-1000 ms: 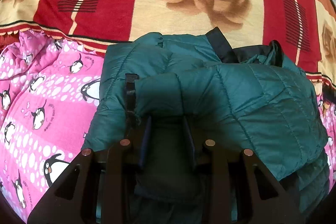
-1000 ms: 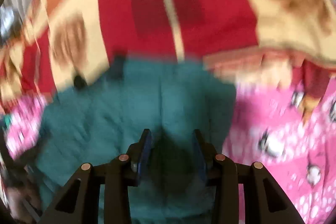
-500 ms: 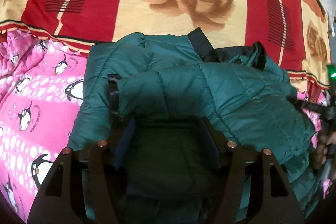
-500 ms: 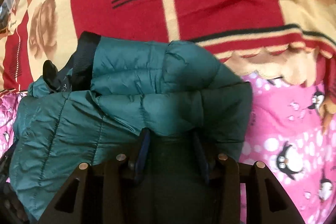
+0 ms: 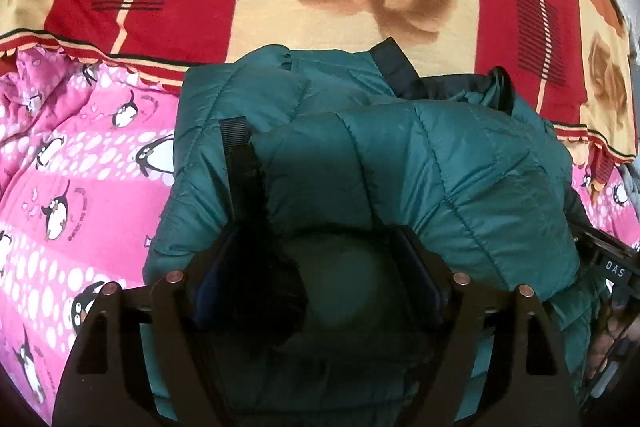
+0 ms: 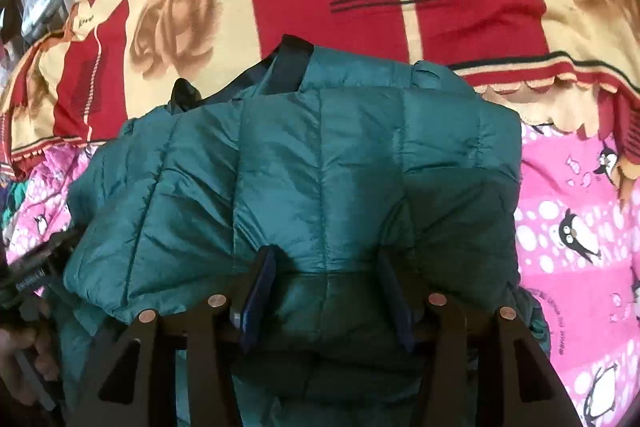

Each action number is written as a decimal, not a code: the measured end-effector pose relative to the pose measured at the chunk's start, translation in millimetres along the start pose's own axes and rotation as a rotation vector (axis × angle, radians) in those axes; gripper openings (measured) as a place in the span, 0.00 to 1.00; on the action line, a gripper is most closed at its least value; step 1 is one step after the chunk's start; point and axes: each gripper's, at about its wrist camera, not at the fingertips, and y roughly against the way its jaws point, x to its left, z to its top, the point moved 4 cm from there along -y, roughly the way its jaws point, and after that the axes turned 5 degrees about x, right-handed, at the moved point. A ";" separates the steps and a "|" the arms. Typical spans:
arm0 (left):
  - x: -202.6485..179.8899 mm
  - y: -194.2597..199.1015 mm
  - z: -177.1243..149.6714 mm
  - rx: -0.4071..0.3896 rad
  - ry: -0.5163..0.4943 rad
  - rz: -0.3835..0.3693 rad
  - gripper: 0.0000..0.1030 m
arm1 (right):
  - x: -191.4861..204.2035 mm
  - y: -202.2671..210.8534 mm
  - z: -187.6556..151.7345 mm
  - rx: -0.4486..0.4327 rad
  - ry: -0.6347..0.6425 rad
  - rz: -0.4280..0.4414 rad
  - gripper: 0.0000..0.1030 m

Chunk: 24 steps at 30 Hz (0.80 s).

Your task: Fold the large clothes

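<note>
jacket (image 5: 420, 163): teal puffer, folded on the pink penguin sheet (image 5: 80, 163)
left gripper (image 5: 316, 267): jaws just spreading, let go (fabric between)
right gripper (image 6: 326, 275): widening too, grip can't tell

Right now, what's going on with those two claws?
Left gripper and right gripper just opening, letting go. Teal puffer jacket lies folded on bedding. Nothing in the way.

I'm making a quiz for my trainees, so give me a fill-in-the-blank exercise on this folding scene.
1. The quilted jacket is ____ in colour.
2. The pink sheet is printed with ____.
3. The red and cream blanket shows large brown ____.
4. The padding sits between the jaws of the left hand-held gripper, which stand ____.

Missing words: teal green; penguins; roses; open
</note>
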 end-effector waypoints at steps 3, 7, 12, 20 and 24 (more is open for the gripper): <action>-1.5 -1.5 -2.9 -0.002 -0.004 0.011 0.78 | 1.8 2.2 -1.9 -0.004 0.005 -0.004 0.50; -1.1 -1.7 -2.3 -0.002 0.005 0.003 0.79 | 4.0 4.8 -5.1 -0.014 0.008 -0.009 0.50; 1.1 -1.9 -1.1 -0.009 0.026 -0.019 0.80 | 8.3 7.7 -10.7 -0.024 0.022 -0.030 0.50; 1.1 -0.6 -2.2 -0.023 0.033 -0.021 0.80 | 6.1 7.9 -7.0 -0.029 0.007 -0.017 0.53; -2.8 -1.2 -2.4 -0.030 0.007 0.020 0.80 | 5.3 8.9 -7.4 -0.029 0.000 -0.010 0.55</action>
